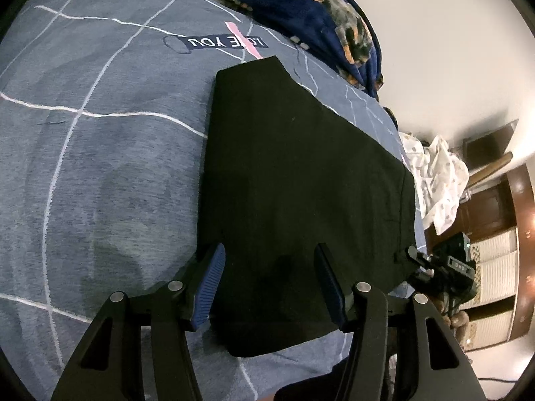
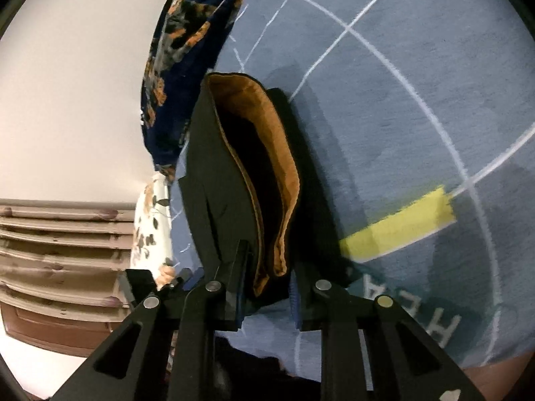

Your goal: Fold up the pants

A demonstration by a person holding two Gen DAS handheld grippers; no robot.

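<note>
- Left gripper (image 1: 269,280): fingers spread wide, released, above the black pants (image 1: 301,183) on the bedsheet (image 1: 100,167).
- Right gripper (image 2: 267,280): clenched on the pants' waistband (image 2: 260,167) (tan lining showing).

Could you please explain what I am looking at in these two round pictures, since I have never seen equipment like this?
There is no robot here: a person holds a pair of tongs in each hand, and a wide-angle camera on each looks along its fingers. The left tongs hover open over black pants lying flat on a blue-grey bedsheet. The right tongs look into the pants' opening, where a brown lining shows; they sit at the fabric's edge, but whether they grip it is unclear. A dark floral blanket lies at the bed's far edge.
</note>
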